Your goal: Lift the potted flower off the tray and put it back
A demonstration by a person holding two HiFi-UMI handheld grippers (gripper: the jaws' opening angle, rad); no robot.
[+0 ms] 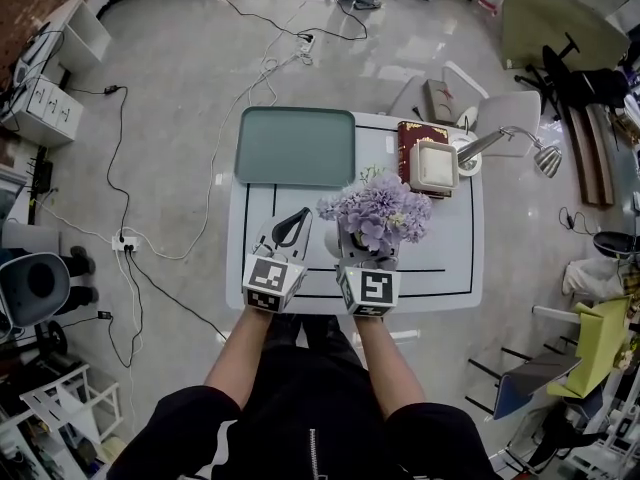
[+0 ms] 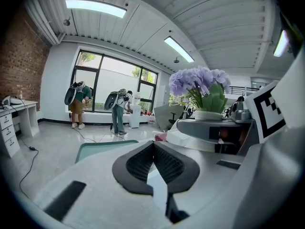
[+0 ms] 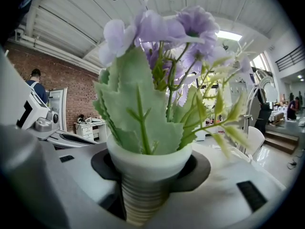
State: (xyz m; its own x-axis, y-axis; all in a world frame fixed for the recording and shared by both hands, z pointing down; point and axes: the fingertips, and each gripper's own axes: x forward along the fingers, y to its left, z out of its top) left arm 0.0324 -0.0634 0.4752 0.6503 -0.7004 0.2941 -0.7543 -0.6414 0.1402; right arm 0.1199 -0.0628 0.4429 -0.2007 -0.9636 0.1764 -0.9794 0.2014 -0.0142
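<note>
The potted flower (image 1: 378,213), purple blooms in a white ribbed pot (image 3: 147,180), is above the white table (image 1: 455,253), near its front edge and off the green tray (image 1: 295,146). My right gripper (image 1: 362,250) is shut on the pot, with a dark pad on either side below its rim. I cannot tell whether the pot rests on the table or hangs above it. To its left, my left gripper (image 1: 300,216) is shut with nothing in it, tips touching. The left gripper view shows the flower (image 2: 200,87) at the right and the tray (image 2: 100,148) ahead.
Behind the flower lie a dark red book (image 1: 412,136) and a white square box (image 1: 433,166), with a desk lamp (image 1: 525,140) to their right. Cables (image 1: 215,183) run over the floor to the table's left. Chairs (image 1: 510,103) stand at the far right.
</note>
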